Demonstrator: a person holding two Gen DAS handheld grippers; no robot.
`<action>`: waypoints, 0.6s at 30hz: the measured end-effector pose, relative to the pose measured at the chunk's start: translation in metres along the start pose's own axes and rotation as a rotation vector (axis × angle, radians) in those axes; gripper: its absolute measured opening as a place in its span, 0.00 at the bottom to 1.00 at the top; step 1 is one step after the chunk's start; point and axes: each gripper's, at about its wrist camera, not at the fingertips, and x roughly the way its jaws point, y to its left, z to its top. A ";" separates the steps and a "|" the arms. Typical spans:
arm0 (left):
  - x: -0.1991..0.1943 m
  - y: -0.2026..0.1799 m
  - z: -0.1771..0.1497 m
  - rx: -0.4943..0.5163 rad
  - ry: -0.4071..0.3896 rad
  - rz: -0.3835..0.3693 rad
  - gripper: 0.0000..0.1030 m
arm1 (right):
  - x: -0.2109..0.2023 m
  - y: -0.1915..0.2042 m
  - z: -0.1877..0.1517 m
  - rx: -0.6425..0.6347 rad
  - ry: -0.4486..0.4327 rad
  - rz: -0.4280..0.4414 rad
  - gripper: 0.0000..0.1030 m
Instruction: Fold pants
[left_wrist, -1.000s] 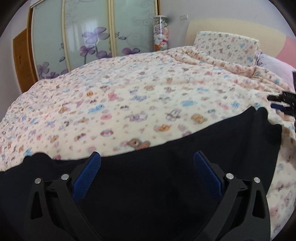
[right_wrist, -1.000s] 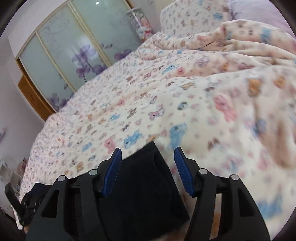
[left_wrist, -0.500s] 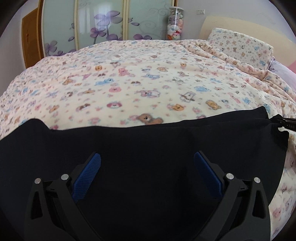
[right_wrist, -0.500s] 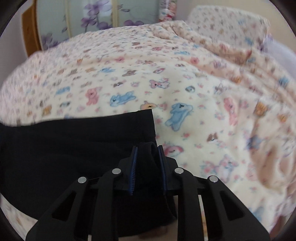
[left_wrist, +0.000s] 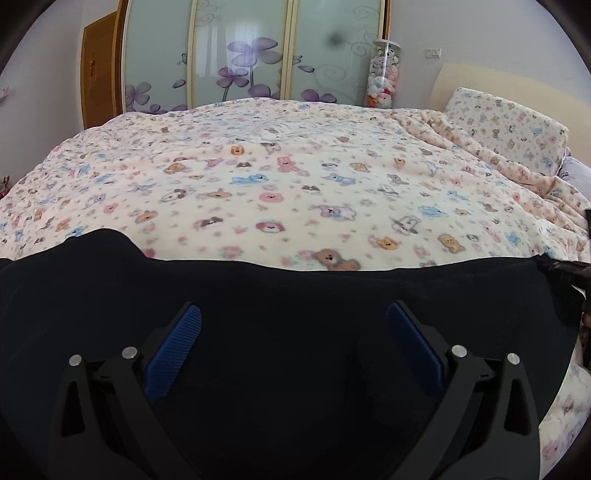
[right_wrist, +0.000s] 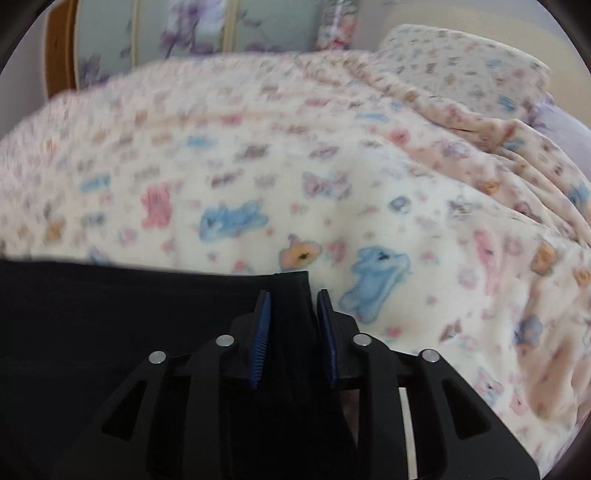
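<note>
The black pants lie spread across the near edge of the bed. My left gripper is open, its blue pads wide apart above the dark cloth and not gripping it. In the right wrist view the pants fill the lower left. My right gripper is shut on a bunched fold at the pants' right corner, cloth pinched between its blue pads. The right gripper's tip also shows at the left wrist view's right edge, at the pants' corner.
The bed is covered by a cream blanket printed with bears. A pillow lies at the far right. Sliding glass wardrobe doors and a clear tube of soft toys stand behind the bed.
My right gripper closed on the pants' corner and holds it. The left gripper stayed open and moved in over the pants, which now fill more of its view.
</note>
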 end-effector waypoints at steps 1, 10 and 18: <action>0.000 0.001 0.000 -0.004 0.001 -0.002 0.98 | -0.011 -0.009 0.003 0.049 -0.027 0.022 0.64; -0.041 0.002 -0.003 -0.020 -0.180 0.008 0.98 | -0.054 0.069 0.022 -0.149 -0.052 0.474 0.64; -0.112 0.001 -0.032 -0.016 -0.464 -0.015 0.98 | -0.034 0.219 0.001 -0.681 0.018 0.589 0.57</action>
